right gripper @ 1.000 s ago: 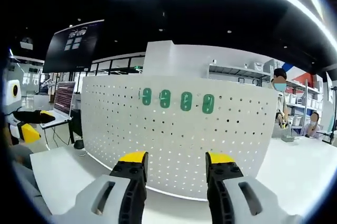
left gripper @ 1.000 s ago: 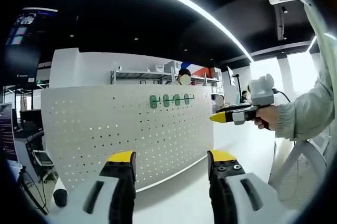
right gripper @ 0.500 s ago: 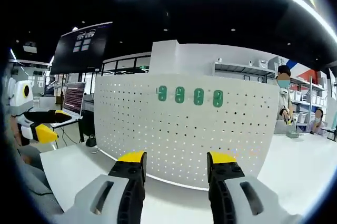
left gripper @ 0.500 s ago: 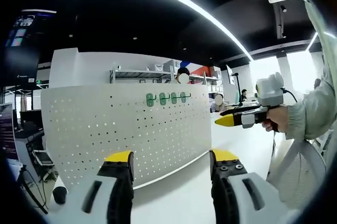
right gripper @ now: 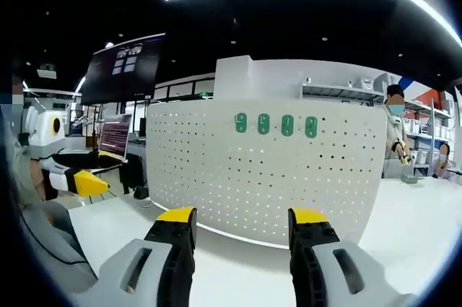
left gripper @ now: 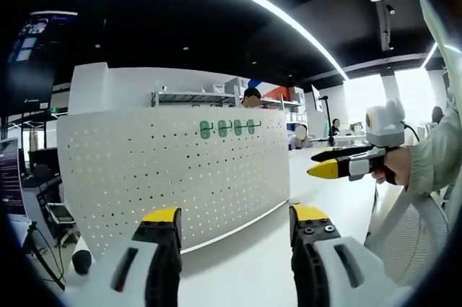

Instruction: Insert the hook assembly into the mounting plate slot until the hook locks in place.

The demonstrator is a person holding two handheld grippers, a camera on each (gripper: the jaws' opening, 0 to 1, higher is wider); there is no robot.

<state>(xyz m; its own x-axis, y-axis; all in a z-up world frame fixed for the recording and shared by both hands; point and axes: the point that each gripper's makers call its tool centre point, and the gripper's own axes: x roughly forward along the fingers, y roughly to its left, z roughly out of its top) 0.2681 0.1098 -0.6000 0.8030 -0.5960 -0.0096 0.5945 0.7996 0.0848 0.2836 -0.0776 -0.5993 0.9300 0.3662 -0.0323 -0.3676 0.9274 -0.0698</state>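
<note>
Both claws stand wide apart at the jaws and hold nothing: the left claw [left gripper: 234, 214] and the right claw [right gripper: 245, 216] hover over the white worktop [right gripper: 238, 260], facing the upright perforated mounting plate [right gripper: 267, 173]. Four green hooks [right gripper: 276, 124] sit in a row near the plate's top edge.

Four green hooks [right gripper: 276, 124] sit on the upright white pegboard [right gripper: 238, 177].
</note>
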